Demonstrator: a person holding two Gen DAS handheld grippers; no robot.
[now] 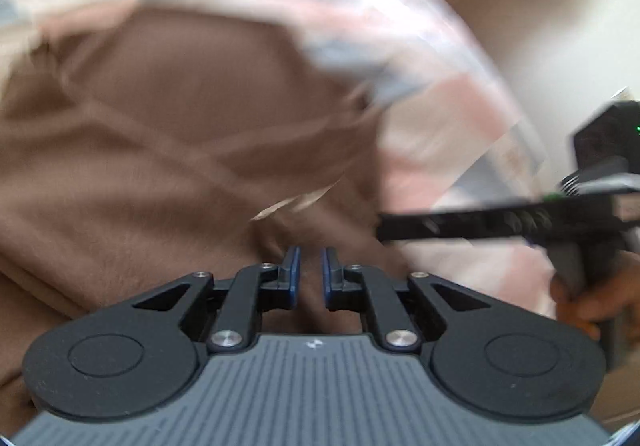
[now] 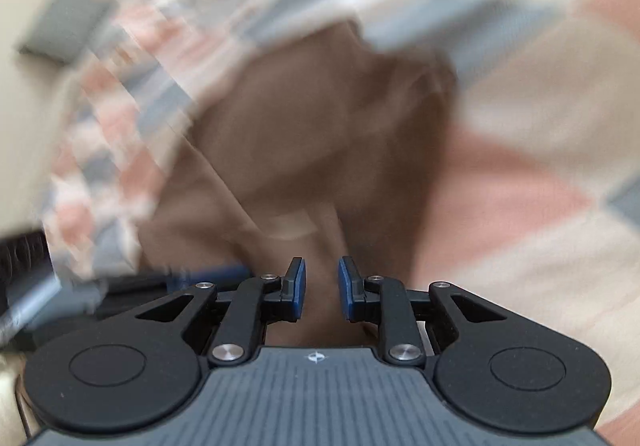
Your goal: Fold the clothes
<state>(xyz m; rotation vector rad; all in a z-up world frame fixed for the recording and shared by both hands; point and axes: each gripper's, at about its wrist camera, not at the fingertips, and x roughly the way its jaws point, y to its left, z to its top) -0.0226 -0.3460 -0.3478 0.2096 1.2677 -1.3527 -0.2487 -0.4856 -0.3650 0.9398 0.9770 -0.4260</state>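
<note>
We can read no words, brand names or numbers in either view. The only mark we find is a small white emblem [image 1: 314,344] on the ribbed grey housing behind the left tongs, and a like emblem [image 2: 318,357] behind the right tongs; neither forms letters. A pale tag [image 1: 288,205] on the brown garment [image 1: 160,150] is too blurred to read.
</note>
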